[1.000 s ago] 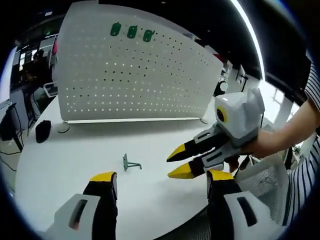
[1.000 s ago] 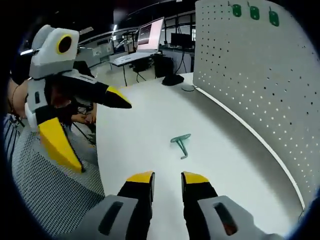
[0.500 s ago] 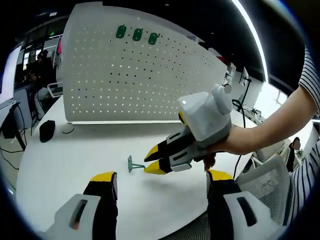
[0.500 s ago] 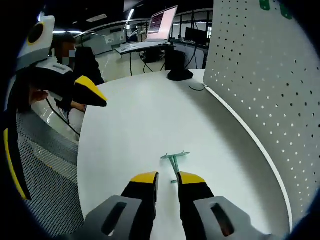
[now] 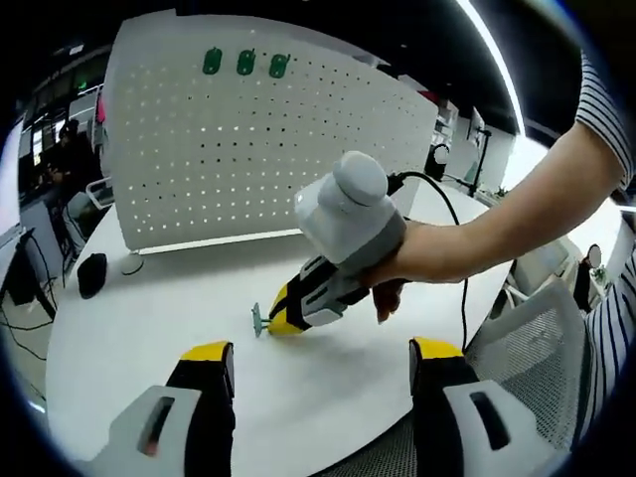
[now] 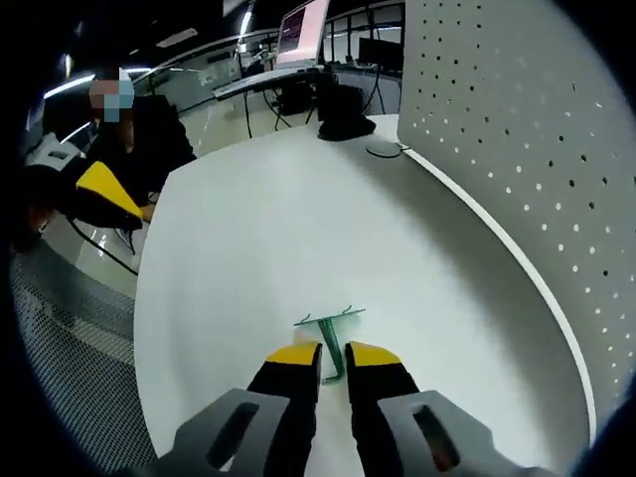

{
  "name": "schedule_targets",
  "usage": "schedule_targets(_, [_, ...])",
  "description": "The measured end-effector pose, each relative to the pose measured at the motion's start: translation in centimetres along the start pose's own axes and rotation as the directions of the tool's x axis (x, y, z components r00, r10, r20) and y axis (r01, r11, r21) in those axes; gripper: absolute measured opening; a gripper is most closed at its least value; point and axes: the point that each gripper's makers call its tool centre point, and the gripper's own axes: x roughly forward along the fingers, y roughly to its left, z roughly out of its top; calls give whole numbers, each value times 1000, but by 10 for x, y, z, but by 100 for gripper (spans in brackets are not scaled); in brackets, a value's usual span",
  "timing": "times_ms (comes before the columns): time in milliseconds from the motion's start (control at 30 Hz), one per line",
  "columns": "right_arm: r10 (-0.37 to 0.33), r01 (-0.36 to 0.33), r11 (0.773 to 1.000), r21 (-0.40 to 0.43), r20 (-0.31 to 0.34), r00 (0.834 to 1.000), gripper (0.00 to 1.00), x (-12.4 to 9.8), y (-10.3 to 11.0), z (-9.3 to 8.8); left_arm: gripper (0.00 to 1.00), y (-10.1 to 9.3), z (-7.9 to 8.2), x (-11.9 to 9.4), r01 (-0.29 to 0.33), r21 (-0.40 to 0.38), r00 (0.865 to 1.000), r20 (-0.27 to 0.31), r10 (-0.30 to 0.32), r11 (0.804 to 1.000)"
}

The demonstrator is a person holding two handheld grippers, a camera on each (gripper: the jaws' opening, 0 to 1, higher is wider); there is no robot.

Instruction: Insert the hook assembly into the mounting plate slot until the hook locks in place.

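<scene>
A small green hook assembly [image 6: 329, 321] lies on the white table [image 6: 258, 248], its flat plate end away from me. My right gripper [image 6: 333, 356] has its two yellow-tipped jaws narrowed onto the hook's stem, shut on it. In the left gripper view, a hand holds that right gripper [image 5: 283, 320] low on the table against the green hook [image 5: 258, 320]. My left gripper [image 5: 321, 353] is wide open nearer the table's front edge, holding nothing. The white perforated mounting plate [image 5: 258, 149] stands upright at the back, with three green hooks [image 5: 243, 63] along its top.
A black mouse [image 5: 89, 273] and a round pad [image 5: 129, 264] lie left of the plate's foot. A mesh chair [image 5: 527, 358] is at the right. A seated person [image 6: 149, 139] and desks with a monitor [image 6: 298, 20] lie beyond the table's far edge.
My right gripper has come forward and down to the hook, and its jaws have narrowed onto the stem. The left gripper has stayed open.
</scene>
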Motion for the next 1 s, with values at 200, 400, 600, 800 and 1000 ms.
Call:
schedule_targets(200, [-11,10,997,-81,-17,1000,5,-2,2,-4,73,-1,-1,1,1,4,1000,-10,-1,1000])
schedule_targets(400, [-20,19,998,-55,-13,1000,1,0,5,-4,73,0,-2,1,-1,-1,1000,-11,1,1000])
schedule_targets(600, [-29,29,994,110,5,1000,1,-6,1,-4,72,3,0,0,-8,-20,1000,-2,8,1000])
schedule_targets(800, [-48,34,969,243,52,997,1,-27,-7,3,72,14,8,-1,-5,-147,999,50,12,989])
schedule_targets(1000, [-49,-19,881,473,131,990,1,-54,-11,9,70,31,16,-2,-23,-162,998,57,32,987])
